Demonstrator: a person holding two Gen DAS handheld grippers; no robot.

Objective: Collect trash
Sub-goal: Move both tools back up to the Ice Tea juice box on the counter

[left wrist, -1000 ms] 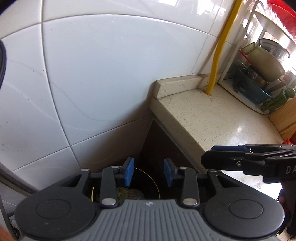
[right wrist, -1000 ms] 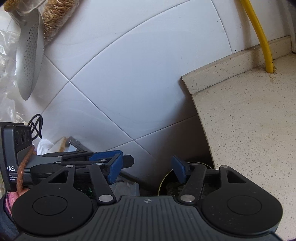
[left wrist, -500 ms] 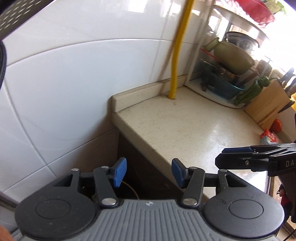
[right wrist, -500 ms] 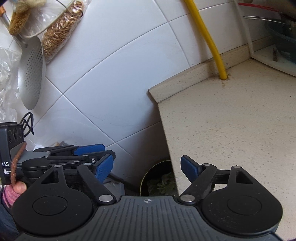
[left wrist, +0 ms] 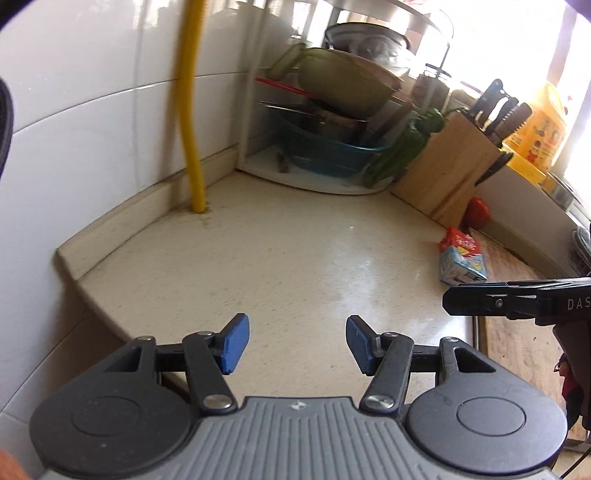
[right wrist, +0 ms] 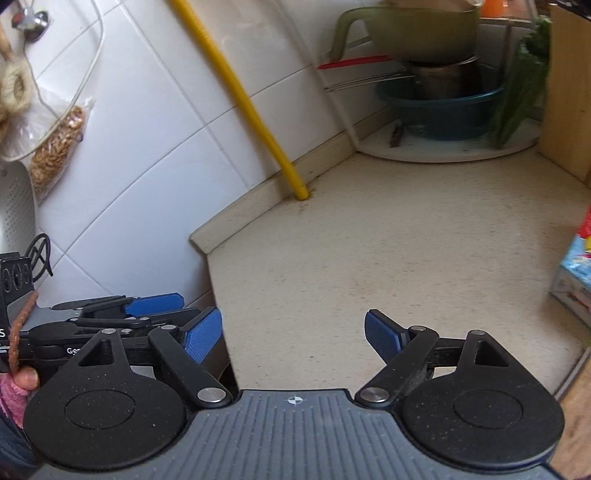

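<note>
Left wrist view: left gripper (left wrist: pixel 294 345) empty, jaws just been opening, blue pads apart over bare counter (left wrist: pixel 280 266). Right gripper (right wrist: pixel 293 334) also spread wide and just been opening, nothing between. Further out, a small carton (left wrist: pixel 461 260), red-and-light-blue, lies near the counter's right edge, short of the knife block (left wrist: pixel 445 173). Looks crumpled, light. Risk: a one-sided pinch could skid it off the edge or toward the tomato (left wrist: pixel 478 212).

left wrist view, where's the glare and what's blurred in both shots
Left wrist view: the window side at upper right is blown out behind the yellow bottle, and the yellow hose and green pot are motion-smeared. Right wrist view: evenly lit, but the pot and greens are soft.
</note>
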